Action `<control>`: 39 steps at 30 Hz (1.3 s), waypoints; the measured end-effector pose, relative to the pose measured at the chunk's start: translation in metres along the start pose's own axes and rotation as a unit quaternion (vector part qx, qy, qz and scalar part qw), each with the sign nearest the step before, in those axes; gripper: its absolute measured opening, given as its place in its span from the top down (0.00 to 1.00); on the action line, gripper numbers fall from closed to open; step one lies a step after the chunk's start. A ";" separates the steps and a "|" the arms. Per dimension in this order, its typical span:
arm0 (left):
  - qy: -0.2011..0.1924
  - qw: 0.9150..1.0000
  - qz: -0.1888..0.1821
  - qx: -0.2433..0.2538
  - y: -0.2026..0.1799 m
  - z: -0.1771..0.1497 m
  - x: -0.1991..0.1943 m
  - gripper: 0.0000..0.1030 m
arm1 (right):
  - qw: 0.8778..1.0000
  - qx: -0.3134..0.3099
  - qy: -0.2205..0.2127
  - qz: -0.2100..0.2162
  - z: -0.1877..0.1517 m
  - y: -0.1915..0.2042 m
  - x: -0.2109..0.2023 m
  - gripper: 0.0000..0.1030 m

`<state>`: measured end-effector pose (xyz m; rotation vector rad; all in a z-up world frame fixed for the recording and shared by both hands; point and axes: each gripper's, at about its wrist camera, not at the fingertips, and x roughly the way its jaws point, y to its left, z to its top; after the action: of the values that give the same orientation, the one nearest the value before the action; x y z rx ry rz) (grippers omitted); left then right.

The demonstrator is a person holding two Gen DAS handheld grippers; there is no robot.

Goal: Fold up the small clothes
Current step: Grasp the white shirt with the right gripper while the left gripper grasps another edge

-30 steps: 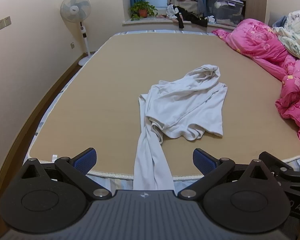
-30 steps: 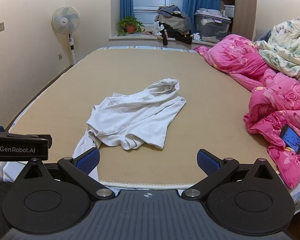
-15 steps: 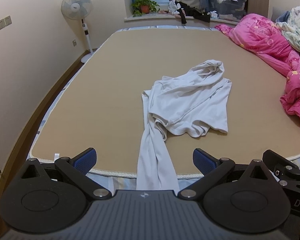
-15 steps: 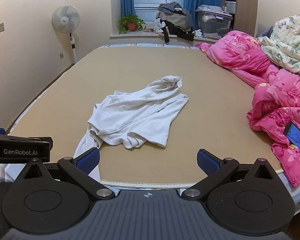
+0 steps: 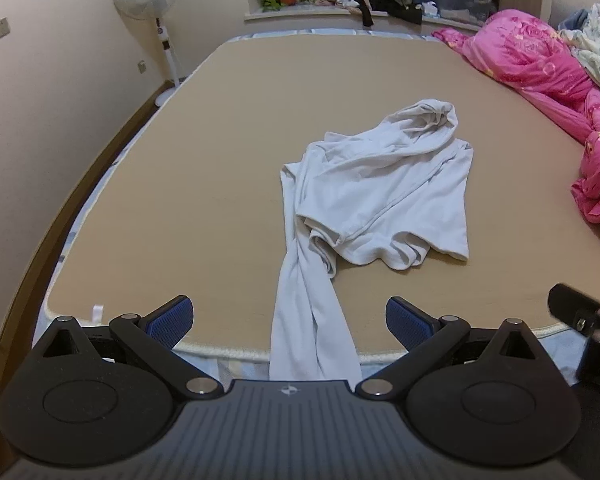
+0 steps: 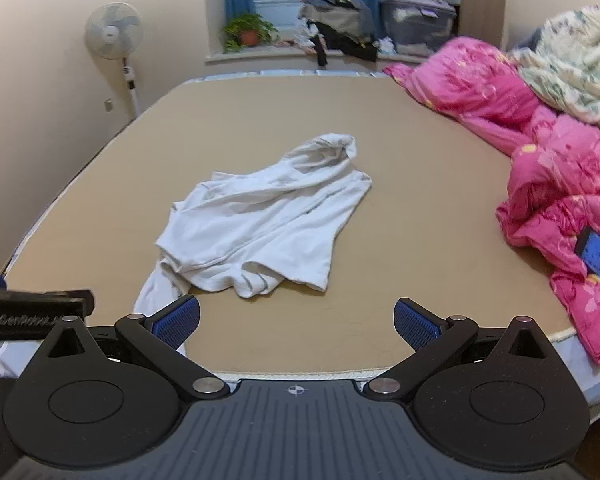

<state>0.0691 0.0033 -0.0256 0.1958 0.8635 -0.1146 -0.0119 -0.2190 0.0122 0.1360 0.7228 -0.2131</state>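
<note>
Rumpled white garment (image 5: 380, 196), sleeve overhanging bed (image 5: 220, 160).

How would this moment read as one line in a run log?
stage: approach | white hooded top: crumpled on bed, one part hanging over near edge | left gripper: open, empty | right gripper: open, empty

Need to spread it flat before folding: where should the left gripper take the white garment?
Probably the twisted part of the white garment hanging over the near mattress edge. It lies free, directly between the open left gripper fingers, so come straight in from the near side.
</note>
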 end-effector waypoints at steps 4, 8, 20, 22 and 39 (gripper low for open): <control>0.016 1.000 -0.010 -0.006 0.009 0.020 0.038 0.00 | 0.999 0.022 0.027 0.004 0.020 -0.017 0.041 0.01; 0.019 0.999 0.000 -0.043 0.039 0.056 0.088 0.00 | 0.998 0.053 0.001 0.017 0.059 -0.037 0.090 0.01; 0.051 0.998 -0.008 -0.042 0.057 0.166 0.291 0.00 | 0.995 0.090 -0.034 -0.037 0.201 -0.055 0.330 0.01; 0.069 0.997 -0.016 -0.031 0.045 0.181 0.326 0.00 | 0.993 0.088 -0.014 -0.075 0.215 -0.062 0.381 0.01; 0.091 0.992 -0.074 -0.037 0.015 0.209 0.389 0.14 | 0.992 -0.023 -0.100 -0.073 0.245 -0.071 0.389 0.98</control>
<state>0.4777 -0.0359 -0.1887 0.0725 1.0628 -0.2054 0.4119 -0.3928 -0.0687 0.0169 0.5372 -0.3451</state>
